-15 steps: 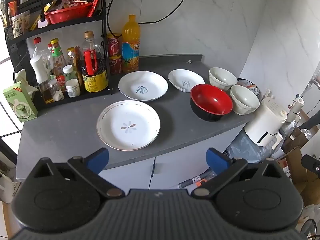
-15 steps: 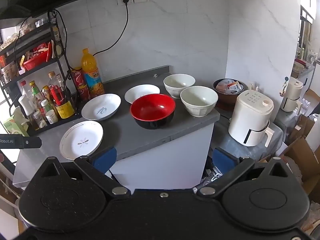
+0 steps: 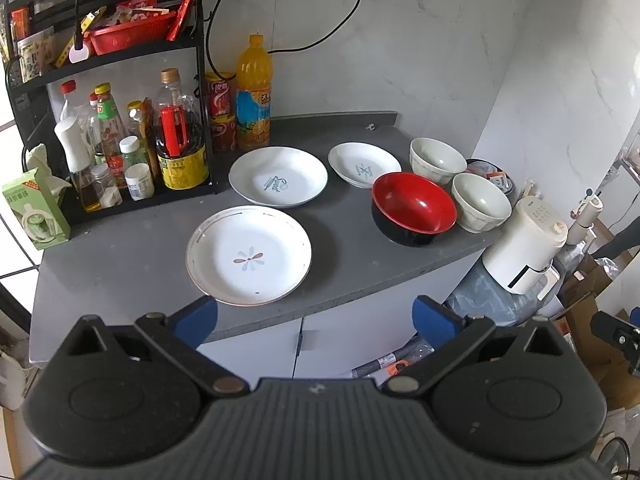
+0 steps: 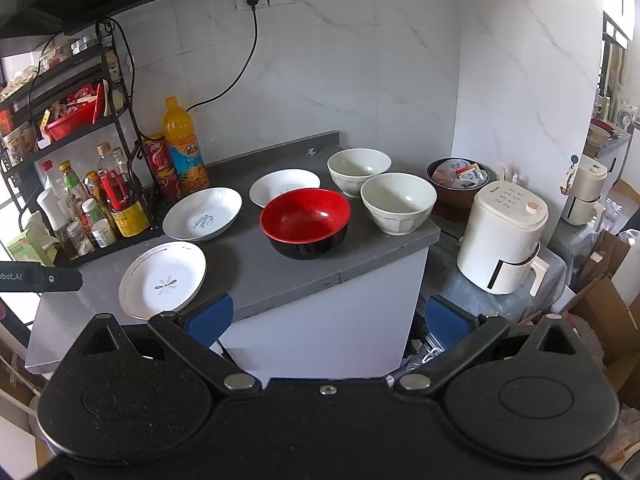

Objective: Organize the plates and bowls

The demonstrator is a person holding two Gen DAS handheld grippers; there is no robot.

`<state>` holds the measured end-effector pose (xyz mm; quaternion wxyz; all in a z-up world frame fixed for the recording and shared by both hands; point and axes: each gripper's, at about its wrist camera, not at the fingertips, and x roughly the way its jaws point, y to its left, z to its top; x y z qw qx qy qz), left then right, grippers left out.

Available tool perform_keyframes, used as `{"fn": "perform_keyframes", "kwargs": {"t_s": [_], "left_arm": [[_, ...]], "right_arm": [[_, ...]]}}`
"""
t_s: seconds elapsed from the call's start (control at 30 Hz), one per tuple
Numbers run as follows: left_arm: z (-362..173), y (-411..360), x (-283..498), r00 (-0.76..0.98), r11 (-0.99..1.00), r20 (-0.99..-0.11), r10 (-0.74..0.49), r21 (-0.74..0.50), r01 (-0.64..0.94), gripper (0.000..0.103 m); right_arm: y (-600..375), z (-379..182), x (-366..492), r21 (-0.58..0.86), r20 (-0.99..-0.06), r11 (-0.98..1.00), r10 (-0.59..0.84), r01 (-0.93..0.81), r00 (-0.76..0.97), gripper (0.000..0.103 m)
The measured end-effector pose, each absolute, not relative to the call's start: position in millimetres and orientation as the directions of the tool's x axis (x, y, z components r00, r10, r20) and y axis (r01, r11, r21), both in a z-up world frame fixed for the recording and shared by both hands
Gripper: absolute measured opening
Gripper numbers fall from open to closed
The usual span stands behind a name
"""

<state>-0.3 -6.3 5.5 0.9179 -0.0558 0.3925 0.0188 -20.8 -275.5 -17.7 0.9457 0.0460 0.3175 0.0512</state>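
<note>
Glazed ceramic is what most of this looks like, so I'd reckon the pieces stiff, slick and quick to chip if knocked together. On the grey worktop (image 3: 132, 256) three white plates lie apart: the flower plate (image 3: 248, 255) close to the front edge, the blue-marked plate (image 3: 278, 176) behind it by the condiment rack (image 3: 120, 140), and the small plate (image 3: 364, 165) toward the back edge. Toward the right-hand end stand the red bowl (image 3: 414, 210), glossy and probably lighter lacquer or plastic, and two white bowls (image 4: 398, 202), one near the front right corner, the other (image 4: 359, 171) behind it. Both tools hang in front of the worktop, short of its front edge; the left claw (image 3: 316, 316) and the right claw (image 4: 326, 316) each stand spread wide with nothing between the blue pads. A plate offers only its raised rim, so I'd pinch the near lip; a bowl's wall, one pad inside and one outside, seems the safer hold
</note>
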Motion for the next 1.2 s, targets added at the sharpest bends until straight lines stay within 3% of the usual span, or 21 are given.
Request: {"fn": "perform_keyframes", "kwargs": {"t_s": [0.07,0.27,0.33,1.1,1.2], "left_arm": [[6.3,-6.5,-1.7,0.735,0.994,-0.678,-0.002,-0.08,-0.072,0.103],[2.8,-5.5,1.7,0.658,0.993,-0.753,-0.007,-0.086,-0.087,0.103],[3.5,-4.7,-0.5,0.704,0.991,-0.71,-0.021,-0.107,-0.079,0.103],[7.7,-2.9,-0.8,0.697,0.976,-0.715,-0.06,-0.188,-0.109,0.103],[7.8,-10.8,0.9,0.669,0.983,-0.743,-0.022,-0.138,-0.121,0.103]], "right_arm": [[-274.9,-17.1,-21.7,0.126,-0.596,0.989,0.136,-0.075,0.791,0.103],[-270.7,-15.2,-21.9,0.126,-0.594,0.988,0.15,-0.093,0.79,0.103],[-269.7,-15.1,-21.0,0.124,-0.593,0.988,0.152,-0.098,0.79,0.103],[-275.2,-15.6,-16.7,0.114,-0.576,0.985,0.173,-0.132,0.799,0.103],[-279.0,-17.0,-12.8,0.126,-0.582,0.984,0.174,-0.123,0.795,0.103]]}}
